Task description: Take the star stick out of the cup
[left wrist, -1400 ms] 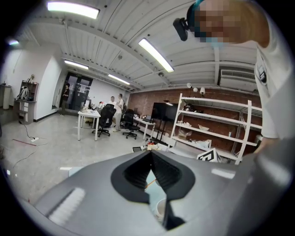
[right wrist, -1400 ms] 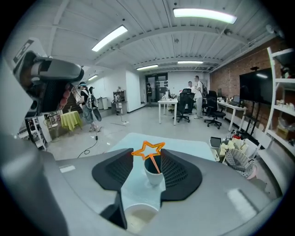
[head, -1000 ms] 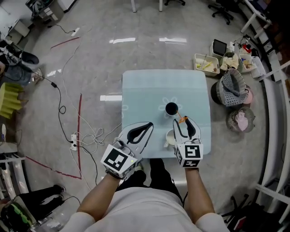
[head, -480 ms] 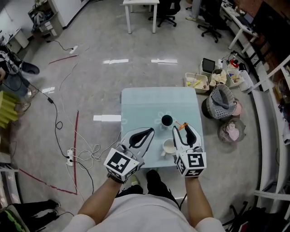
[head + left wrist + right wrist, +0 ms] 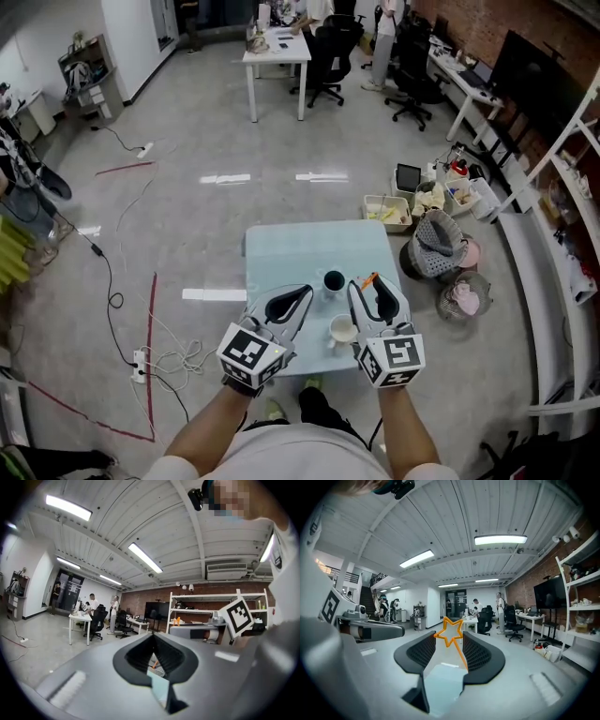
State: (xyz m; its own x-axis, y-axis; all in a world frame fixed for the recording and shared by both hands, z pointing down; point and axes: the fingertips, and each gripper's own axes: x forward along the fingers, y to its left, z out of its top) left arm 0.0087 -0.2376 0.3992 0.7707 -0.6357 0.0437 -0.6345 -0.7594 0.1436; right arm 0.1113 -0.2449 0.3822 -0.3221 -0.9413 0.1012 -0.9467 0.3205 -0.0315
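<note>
Of the star stick (image 5: 453, 646), only an orange speck is seen from the head view, and its lower end is lost against one jaw. It is gripped by the right tool (image 5: 449, 637) and held clear of the dark cup (image 5: 334, 281) near the middle of the counter (image 5: 291, 248). The left tool (image 5: 152, 635) is closed on nothing. The counter's near edge is covered by both tools, with a white cup (image 5: 342, 330) between them. Baskets (image 5: 436, 246) are crowded beside the right edge.

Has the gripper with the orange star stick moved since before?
Yes: the right gripper and its orange star stick rose, away from the pale blue table.
</note>
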